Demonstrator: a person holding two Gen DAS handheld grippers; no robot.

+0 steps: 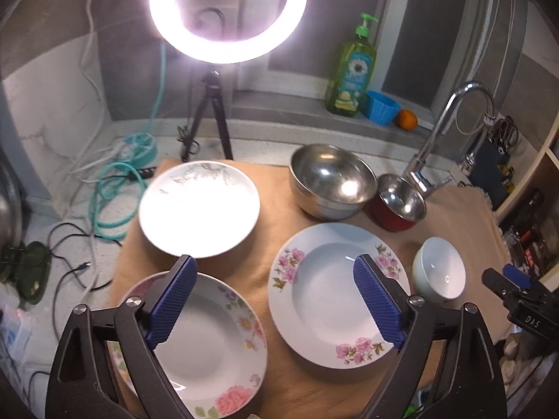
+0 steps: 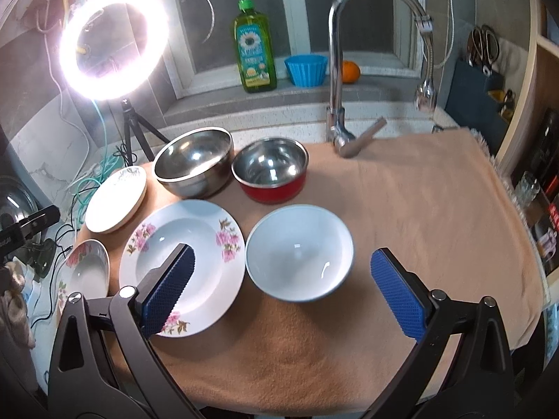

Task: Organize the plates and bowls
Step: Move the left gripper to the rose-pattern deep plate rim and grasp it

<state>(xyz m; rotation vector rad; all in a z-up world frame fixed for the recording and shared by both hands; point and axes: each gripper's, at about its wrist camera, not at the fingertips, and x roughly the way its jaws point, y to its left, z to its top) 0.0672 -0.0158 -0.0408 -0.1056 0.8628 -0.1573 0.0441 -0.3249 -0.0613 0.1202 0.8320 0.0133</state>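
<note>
Tan, fuzzy cloth covers the counter and carries the dishes. Both the left gripper and the right gripper stand spread wide with nothing between their ribbed blue pads. Only the left view shows fully the glossy rose-rimmed deep plate at the cloth's near left corner. The right view shows best the plain white ceramic bowl mid-cloth, just beside the pink-flowered round plate. Behind stand a large steel bowl and a red-walled steel bowl.

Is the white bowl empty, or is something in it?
Empty. The white bowl sits upright on the tan cloth, its bare inside showing only light glints.
</note>
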